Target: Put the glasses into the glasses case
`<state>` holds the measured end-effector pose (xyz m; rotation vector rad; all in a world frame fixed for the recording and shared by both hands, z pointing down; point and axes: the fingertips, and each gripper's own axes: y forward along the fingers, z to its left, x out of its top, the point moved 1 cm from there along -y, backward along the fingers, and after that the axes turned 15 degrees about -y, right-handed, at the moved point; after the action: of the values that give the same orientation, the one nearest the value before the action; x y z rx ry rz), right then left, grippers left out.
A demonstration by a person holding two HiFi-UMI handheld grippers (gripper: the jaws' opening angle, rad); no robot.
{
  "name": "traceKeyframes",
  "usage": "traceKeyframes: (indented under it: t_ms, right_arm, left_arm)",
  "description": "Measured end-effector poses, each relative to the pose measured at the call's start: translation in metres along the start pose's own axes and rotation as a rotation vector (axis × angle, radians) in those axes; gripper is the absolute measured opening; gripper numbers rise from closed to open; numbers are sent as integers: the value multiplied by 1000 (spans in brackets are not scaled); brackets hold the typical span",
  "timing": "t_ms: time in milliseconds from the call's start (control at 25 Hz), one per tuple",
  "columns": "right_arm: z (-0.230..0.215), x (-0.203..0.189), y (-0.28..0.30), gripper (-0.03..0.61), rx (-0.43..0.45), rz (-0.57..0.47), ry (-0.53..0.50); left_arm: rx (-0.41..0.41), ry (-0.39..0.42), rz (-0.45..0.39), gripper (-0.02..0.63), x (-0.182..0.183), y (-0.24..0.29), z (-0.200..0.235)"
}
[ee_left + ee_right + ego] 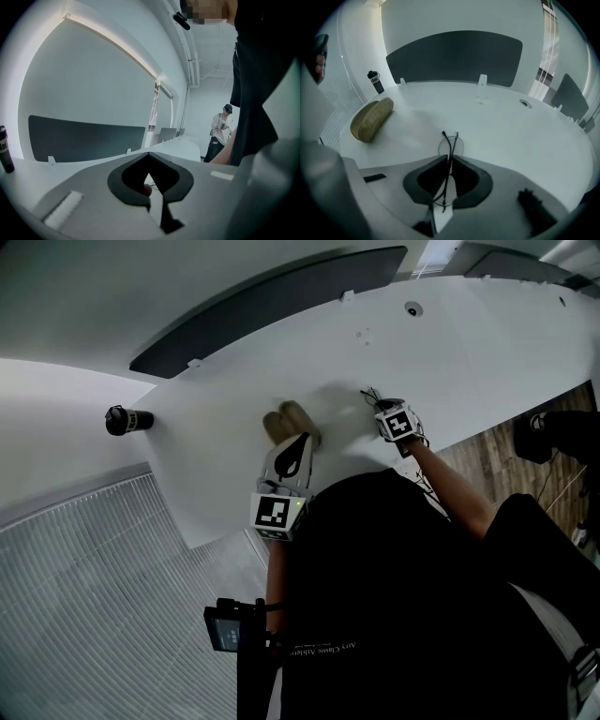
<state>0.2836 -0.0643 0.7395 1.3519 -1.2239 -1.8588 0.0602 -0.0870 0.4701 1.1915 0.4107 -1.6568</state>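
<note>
**Glasses in the right tongs, case on the table**

Right tongs [449, 157] first: shut on the glasses [448, 140], with the thin black frame pinched between both jaws. Thin arms poking out past the tips, and one round lens showing just ahead of them. Low over the white table [511, 136] or on it; hard to tell which.

Left tongs [149, 157] next: jaws drawn close together, with only a thin slit left between them. Nothing there that can be named. Just a small round pinkish bit peeking through the slit, too small to tell.

In the head view, sitting right at the near end of the tan glasses case [291, 421]. Touching it or just above it; cannot tell. Lying flat on the table, that case, a little way left of the glasses.

Farther out: a black bottle [128, 419] standing by the left edge of the table. A long dark panel [272, 306] along the far edge. Wood floor [497, 465] off to the right. Far away in the left gripper view, another person [220, 131] standing.
</note>
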Motion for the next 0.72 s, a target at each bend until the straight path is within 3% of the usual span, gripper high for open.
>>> traceKeyframes:
  t_ms: [80, 440, 600, 720]
  right_arm:
    - [0, -1, 1, 18, 2, 8, -20]
    - [-3, 57, -74, 15, -10, -211, 81]
    - [0, 84, -94, 15, 22, -286, 98]
    - [4, 105, -108, 15, 56, -330, 124]
  left_arm:
    - [15, 11, -1, 8, -2, 0, 2]
    - [35, -2, -24, 8, 2, -14, 2]
    - [38, -19, -27, 8, 2, -17, -1]
    - [54, 16, -24, 8, 4, -19, 2]
